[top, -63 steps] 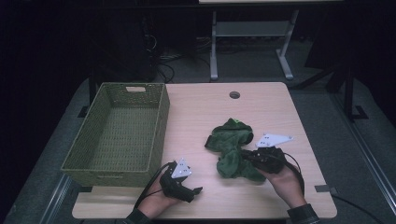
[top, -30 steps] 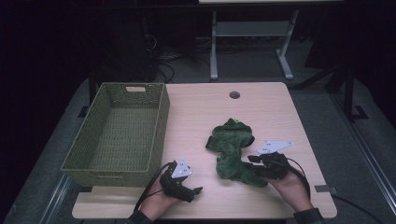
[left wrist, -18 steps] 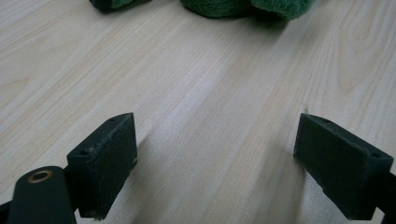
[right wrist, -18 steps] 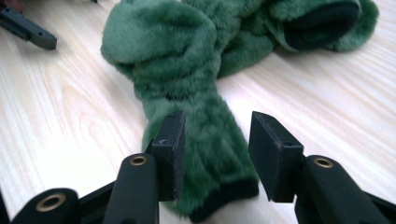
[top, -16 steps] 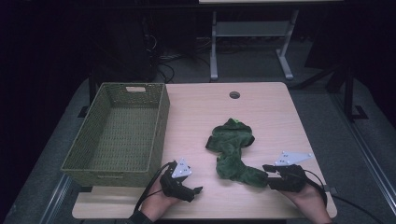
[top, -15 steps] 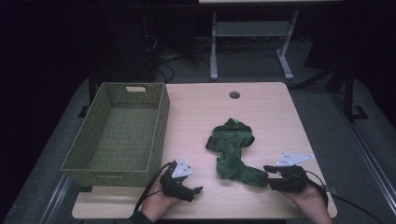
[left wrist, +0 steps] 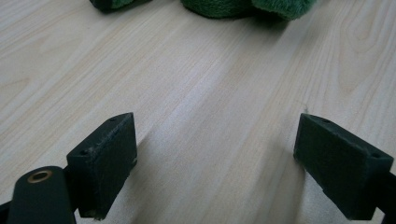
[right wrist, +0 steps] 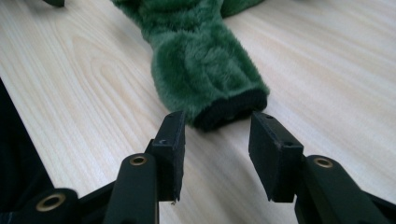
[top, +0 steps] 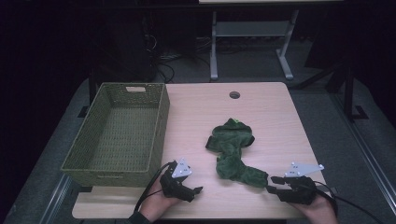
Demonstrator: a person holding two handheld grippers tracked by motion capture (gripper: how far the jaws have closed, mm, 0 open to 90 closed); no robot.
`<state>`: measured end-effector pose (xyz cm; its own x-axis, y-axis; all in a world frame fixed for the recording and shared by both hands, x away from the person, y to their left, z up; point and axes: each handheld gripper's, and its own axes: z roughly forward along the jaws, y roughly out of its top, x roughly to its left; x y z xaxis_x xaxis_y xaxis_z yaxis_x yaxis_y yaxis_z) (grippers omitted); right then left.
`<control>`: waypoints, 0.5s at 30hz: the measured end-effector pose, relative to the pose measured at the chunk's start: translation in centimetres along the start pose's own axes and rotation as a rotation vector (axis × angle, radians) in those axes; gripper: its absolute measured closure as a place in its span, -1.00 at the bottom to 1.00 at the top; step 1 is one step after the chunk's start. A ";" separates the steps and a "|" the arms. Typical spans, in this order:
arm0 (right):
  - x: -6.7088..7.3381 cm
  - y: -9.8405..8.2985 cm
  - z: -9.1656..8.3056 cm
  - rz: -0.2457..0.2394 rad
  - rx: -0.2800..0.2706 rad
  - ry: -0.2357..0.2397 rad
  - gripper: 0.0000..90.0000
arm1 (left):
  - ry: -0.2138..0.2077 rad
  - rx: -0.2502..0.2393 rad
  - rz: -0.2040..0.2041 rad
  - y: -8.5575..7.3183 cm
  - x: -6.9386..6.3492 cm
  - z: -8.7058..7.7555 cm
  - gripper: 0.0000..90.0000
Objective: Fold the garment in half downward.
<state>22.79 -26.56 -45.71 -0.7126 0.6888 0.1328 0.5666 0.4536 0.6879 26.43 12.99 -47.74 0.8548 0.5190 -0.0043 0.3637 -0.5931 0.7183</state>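
A green fleece garment (top: 233,154) lies crumpled on the wooden table (top: 271,112), one sleeve stretched toward the front right. My right gripper (top: 271,184) rests at the front right, pointing at the sleeve's dark cuff (right wrist: 229,109). Its jaws have just been opening. The cuff lies just ahead of the right gripper (right wrist: 217,149), with nothing between the pads. My left gripper (top: 195,192) rests near the front edge, left of the garment. In the left gripper view, that gripper (left wrist: 217,158) stands wide open over bare wood, the garment (left wrist: 243,7) farther off.
An empty green woven basket (top: 159,126) stands on the left half of the table. A round cable hole (top: 234,95) sits near the far edge. A metal frame (top: 252,32) stands on the dark floor beyond the table.
My right gripper moved toward the front right, drawing the sleeve out from the bunched garment, and now sits just off the cuff. The left gripper kept still.
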 end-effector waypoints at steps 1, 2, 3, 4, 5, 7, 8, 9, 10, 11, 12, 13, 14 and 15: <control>0.0 -0.1 0.0 0.011 -0.001 0.008 0.27 | 0.000 0.000 0.000 0.0 0.0 0.0 -0.72; 0.0 -0.3 0.0 0.021 0.003 0.024 0.28 | 0.000 0.000 0.000 0.0 0.0 0.0 -0.72; 0.0 -0.4 0.1 0.021 0.004 0.030 0.29 | 0.000 0.000 0.000 0.0 0.0 0.0 -0.72; 0.0 -0.5 0.3 0.018 0.007 0.033 0.32 | 0.000 0.000 0.000 0.0 0.0 0.0 -0.72; 0.0 -0.6 0.4 0.022 0.013 0.042 0.35 | 0.000 0.000 0.000 0.0 0.0 0.0 -0.72; 0.2 -0.5 0.7 0.031 0.022 0.058 0.36 | 0.000 -0.002 -0.001 0.0 0.0 0.0 -0.72; 0.2 -0.4 0.8 0.031 0.024 0.064 0.36 | 0.001 -0.001 -0.001 0.0 0.0 0.0 -0.72; 0.2 -0.4 1.0 0.023 0.019 0.064 0.37 | 0.001 -0.001 0.000 0.0 0.0 0.0 -0.72; 0.2 -0.4 1.1 0.029 0.022 0.068 0.39 | 0.001 -0.001 0.000 0.0 0.0 0.0 -0.72; 0.2 -0.4 1.2 0.032 0.021 0.073 0.42 | 0.001 -0.001 0.000 0.0 0.0 0.0 -0.72; 0.2 -0.4 1.2 0.038 0.019 0.077 0.43 | 0.001 -0.001 0.000 0.0 0.0 0.0 -0.72; 0.1 -0.3 1.2 0.036 0.013 0.076 0.46 | 0.001 -0.001 0.000 0.0 0.0 0.0 -0.72; 0.0 -0.3 1.2 0.038 0.010 0.076 0.51 | 0.001 -0.001 0.000 0.0 0.0 0.1 -0.72; 0.0 -0.2 1.2 0.037 0.000 0.075 0.55 | 0.001 0.000 0.000 0.0 0.0 0.1 -0.72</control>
<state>23.15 -26.04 -46.71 -0.7204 0.6607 0.2111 0.5929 0.4287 0.6816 26.46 12.94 -47.75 0.8545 0.5194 -0.0036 0.3634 -0.5930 0.7185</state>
